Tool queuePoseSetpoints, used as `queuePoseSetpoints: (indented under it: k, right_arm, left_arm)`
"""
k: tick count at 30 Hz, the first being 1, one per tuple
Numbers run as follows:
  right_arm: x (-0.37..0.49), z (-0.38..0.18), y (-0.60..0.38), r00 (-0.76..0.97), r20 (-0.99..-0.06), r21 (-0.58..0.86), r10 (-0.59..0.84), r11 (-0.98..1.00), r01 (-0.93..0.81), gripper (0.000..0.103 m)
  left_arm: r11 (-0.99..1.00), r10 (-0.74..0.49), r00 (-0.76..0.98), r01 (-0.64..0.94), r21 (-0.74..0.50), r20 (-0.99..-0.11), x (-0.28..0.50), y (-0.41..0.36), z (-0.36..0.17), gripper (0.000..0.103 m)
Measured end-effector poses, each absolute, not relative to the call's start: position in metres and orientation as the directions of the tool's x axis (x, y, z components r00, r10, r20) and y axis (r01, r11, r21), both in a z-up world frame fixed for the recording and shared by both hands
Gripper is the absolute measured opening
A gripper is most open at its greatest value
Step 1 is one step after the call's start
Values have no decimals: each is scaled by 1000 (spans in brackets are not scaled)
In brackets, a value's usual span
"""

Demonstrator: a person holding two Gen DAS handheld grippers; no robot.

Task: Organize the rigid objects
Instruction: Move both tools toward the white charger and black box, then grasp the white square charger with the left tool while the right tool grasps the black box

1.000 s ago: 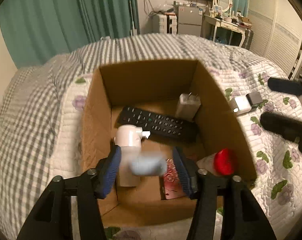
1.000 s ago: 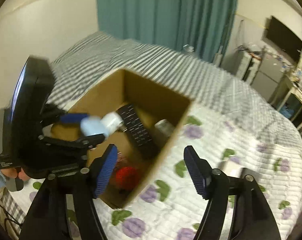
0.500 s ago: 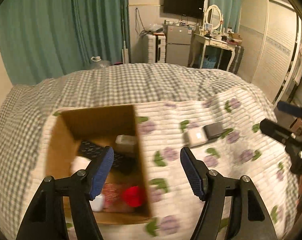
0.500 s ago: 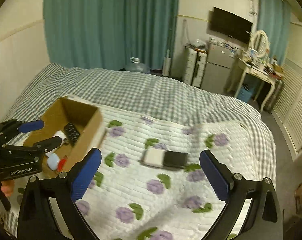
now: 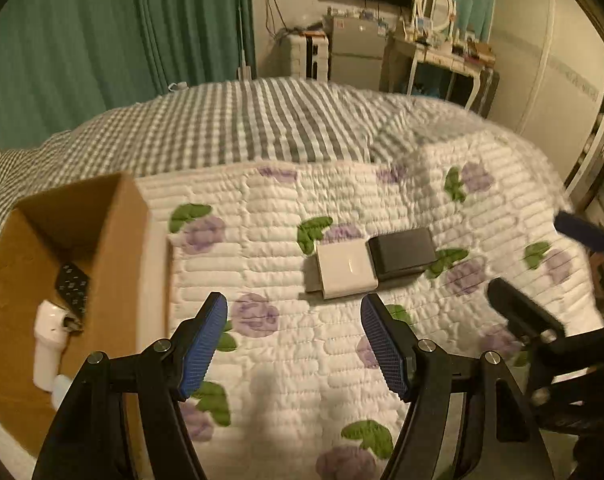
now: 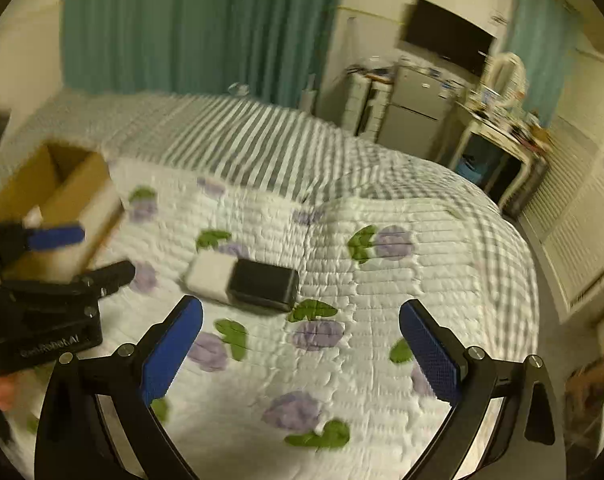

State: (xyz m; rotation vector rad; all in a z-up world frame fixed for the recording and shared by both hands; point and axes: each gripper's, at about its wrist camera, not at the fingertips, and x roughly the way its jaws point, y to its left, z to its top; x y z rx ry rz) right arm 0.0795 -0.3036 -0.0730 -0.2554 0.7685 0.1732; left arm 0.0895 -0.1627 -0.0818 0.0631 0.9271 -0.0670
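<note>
A white box [image 5: 346, 269] and a black box [image 5: 402, 253] lie side by side on the flowered quilt [image 5: 286, 364], ahead of both grippers; they also show in the right wrist view, white [image 6: 210, 274] and black [image 6: 264, 285]. My left gripper [image 5: 296, 332] is open and empty above the quilt, right of the cardboard box [image 5: 114, 248]. The box holds a white bottle [image 5: 50, 340] and a black remote [image 5: 73, 285]. My right gripper [image 6: 302, 344] is open and empty, hovering near the two boxes.
The cardboard box [image 6: 74, 192] stands at the bed's left side. A grey checked blanket [image 5: 230, 128] covers the far half of the bed. Green curtains [image 5: 102, 40], a fridge [image 6: 418, 108] and a dressing table [image 5: 442, 60] stand beyond. The bed edge drops off at right.
My left gripper let a pale blue object go into the cardboard box, then swung right toward the two boxes. My right gripper moved right and closer to the boxes, opening wider.
</note>
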Motion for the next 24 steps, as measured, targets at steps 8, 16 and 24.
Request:
queuePoseSetpoints:
  k: [8,16,24]
  right_arm:
    - [130,-137,-289,609,-784,-287,119,801,-525,97]
    - [168,-161,-273,548,-822,-292,156,711,-640,84]
    - [182,-186,-259,478,-862,-259,171,662,-704,69]
  left_arm:
    - [996,19,565,63,65,-825,116,-175,-125,72]
    - [996,57,544,23,83,-837,128,-163,-147,72]
    - [998,63,542,-13,66,-838,132,-159,-152,72]
